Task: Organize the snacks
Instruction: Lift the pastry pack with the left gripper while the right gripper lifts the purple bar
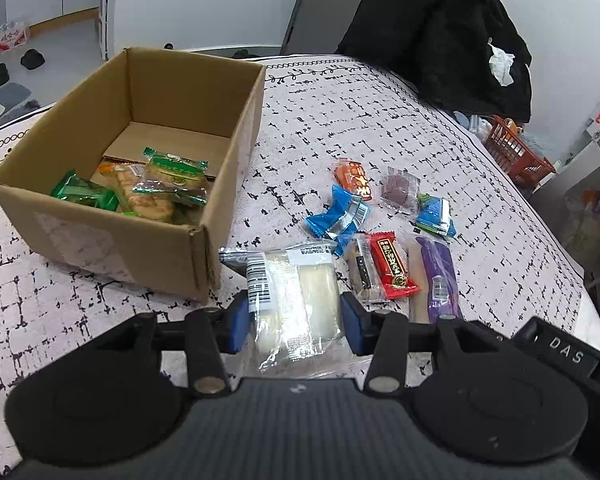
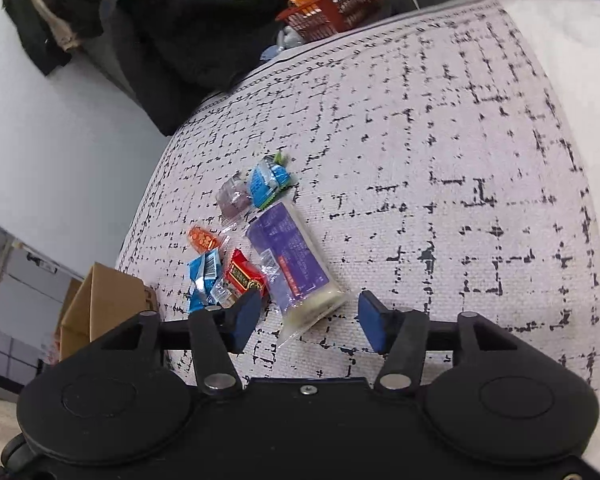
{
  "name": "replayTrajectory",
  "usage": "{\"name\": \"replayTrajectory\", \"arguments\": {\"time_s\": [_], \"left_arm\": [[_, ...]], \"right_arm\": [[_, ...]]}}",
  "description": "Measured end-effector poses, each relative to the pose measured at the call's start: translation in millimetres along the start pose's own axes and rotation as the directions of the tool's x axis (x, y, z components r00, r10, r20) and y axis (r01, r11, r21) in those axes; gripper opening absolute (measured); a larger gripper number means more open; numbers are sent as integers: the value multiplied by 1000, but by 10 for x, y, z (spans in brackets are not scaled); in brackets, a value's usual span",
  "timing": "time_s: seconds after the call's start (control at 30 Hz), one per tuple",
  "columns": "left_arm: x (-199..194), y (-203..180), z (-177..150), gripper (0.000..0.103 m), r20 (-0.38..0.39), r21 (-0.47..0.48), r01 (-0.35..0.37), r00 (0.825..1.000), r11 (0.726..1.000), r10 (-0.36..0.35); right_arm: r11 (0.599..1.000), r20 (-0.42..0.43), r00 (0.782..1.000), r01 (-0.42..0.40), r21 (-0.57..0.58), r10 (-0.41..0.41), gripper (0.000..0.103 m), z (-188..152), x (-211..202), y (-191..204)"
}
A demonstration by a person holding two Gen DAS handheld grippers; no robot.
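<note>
Left wrist view: your left gripper (image 1: 290, 322) straddles the clear crinkly packet of pale bars (image 1: 296, 300), blue pads (image 1: 238, 326) spread beside its edges, not yet pinching, near the cardboard box (image 1: 140, 236) holding green-wrapped snacks (image 1: 176, 178). Your right gripper (image 2: 308, 322) gapes empty just before the glossy purple packet (image 2: 292, 264), probably next, with the red candy (image 2: 242, 276) to its left on the woven cloth (image 2: 440, 200).

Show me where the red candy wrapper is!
In the left wrist view, the shiny red candy wrapper lies on the patterned tablecloth, right of the cardboard box, between a clear-wrapped brown stick and a long purple packet.
</note>
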State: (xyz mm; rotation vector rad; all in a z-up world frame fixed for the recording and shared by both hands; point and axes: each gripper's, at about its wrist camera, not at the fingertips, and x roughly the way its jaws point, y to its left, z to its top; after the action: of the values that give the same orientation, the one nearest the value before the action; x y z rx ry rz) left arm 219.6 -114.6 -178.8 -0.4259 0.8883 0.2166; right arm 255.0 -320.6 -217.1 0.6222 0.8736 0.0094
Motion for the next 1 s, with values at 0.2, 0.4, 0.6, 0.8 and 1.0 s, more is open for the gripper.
{"name": "replayTrajectory", "arguments": {"time_s": [0.2, 0.4, 0.6, 0.8, 1.0], "left_arm": [[20, 43, -17, 46, -11, 6, 19, 1000, 1000, -18], [131, 78, -16, 46, -32, 5, 26, 999, 1000, -26], [280, 105, 0, 46, -67, -13, 22, 998, 1000, -23], [331, 126, -6, 46, -89, -37, 26, 996, 999, -30], [213, 118, 13, 46, -70, -43, 56, 996, 998, -59]], "right_arm": [[994, 11, 999, 52, -94, -51, 73, 11, 87, 122], [983, 6, 998, 64, -171, -64, 78, 13, 244, 225], [967, -12, 995, 92, -237, -98, 74, 6, 401, 290], [963, -29, 996, 77, -257, -88, 38, -35, 386, 287], [967, -21, 995, 88, -239, -95, 34, -5, 246, 266]]}}
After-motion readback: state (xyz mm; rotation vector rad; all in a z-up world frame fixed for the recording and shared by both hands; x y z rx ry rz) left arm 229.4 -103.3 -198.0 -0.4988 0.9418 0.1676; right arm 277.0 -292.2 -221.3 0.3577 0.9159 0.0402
